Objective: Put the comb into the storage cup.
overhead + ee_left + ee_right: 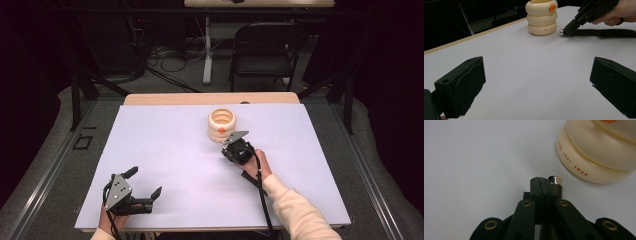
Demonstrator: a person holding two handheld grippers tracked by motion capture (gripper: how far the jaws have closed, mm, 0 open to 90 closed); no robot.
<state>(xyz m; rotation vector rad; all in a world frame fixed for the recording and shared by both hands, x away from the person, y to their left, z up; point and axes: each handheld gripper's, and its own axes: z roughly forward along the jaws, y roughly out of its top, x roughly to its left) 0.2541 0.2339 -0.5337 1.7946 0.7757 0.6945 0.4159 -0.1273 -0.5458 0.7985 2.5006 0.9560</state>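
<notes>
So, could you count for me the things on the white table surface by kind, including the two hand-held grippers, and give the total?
Cream ribbed ring-stack container: 1
Small shiny metal piece, at the tip of the right gripper's fingers: 1
Hand-held grippers, left gripper open, right gripper closed beside the container: 2
Total: 4

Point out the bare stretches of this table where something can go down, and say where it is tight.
Bare: the white sheet between the left gripper and the ringed cream pot, plus the strip from the pot to the right edge. Tight: the gap where the right gripper, jaws closed on a small silver piece, sits beside the pot's base.
</notes>
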